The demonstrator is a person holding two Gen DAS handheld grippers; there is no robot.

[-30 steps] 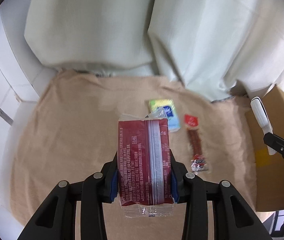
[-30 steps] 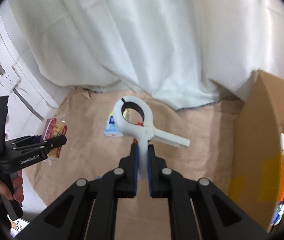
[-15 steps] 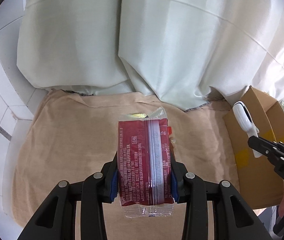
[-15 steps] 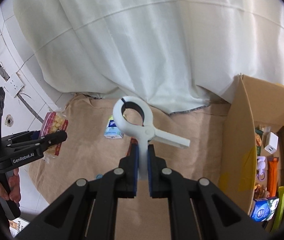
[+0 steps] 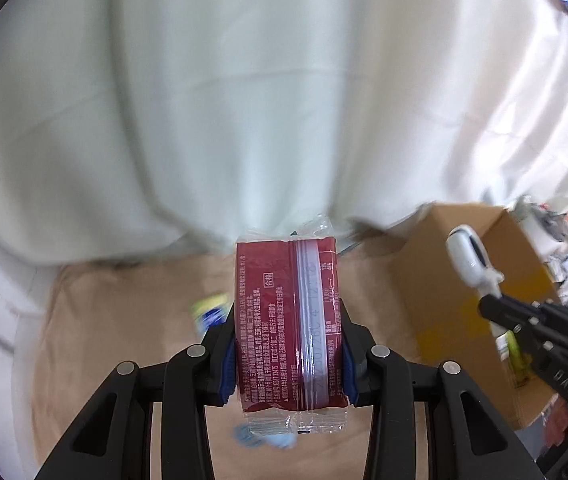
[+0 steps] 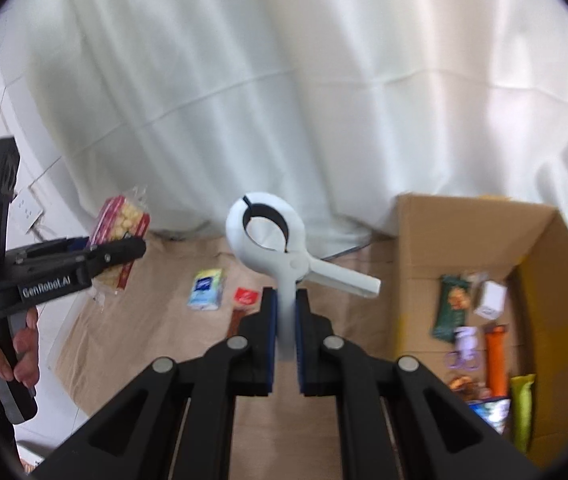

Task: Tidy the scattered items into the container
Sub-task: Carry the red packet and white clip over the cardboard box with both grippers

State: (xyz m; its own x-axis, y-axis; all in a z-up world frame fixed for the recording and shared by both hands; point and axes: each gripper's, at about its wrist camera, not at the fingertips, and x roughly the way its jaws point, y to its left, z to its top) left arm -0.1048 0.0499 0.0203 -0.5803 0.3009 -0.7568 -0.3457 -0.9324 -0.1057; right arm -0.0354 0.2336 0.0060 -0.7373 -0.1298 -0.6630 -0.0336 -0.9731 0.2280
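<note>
Both grippers have swung toward the cardboard box (image 6: 539,264): left gripper (image 5: 288,354) clamps the red snack packet (image 5: 284,320), right gripper (image 6: 284,320) the white clamp (image 6: 272,248); tissue pack (image 6: 205,289) remains on cloth

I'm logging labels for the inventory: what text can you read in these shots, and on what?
"GenRobot.AI": side of the left claw.
"合格": boxed stamp on the red snack packet; its other print is too small to read.
"DAS": right claw body, partly cut off.
Tissue pack, red sachet, items in the cardboard box: blurred, unreadable.

Tissue pack (image 6: 205,290) on cloth (image 6: 156,320); box (image 6: 415,256) to its right.
</note>
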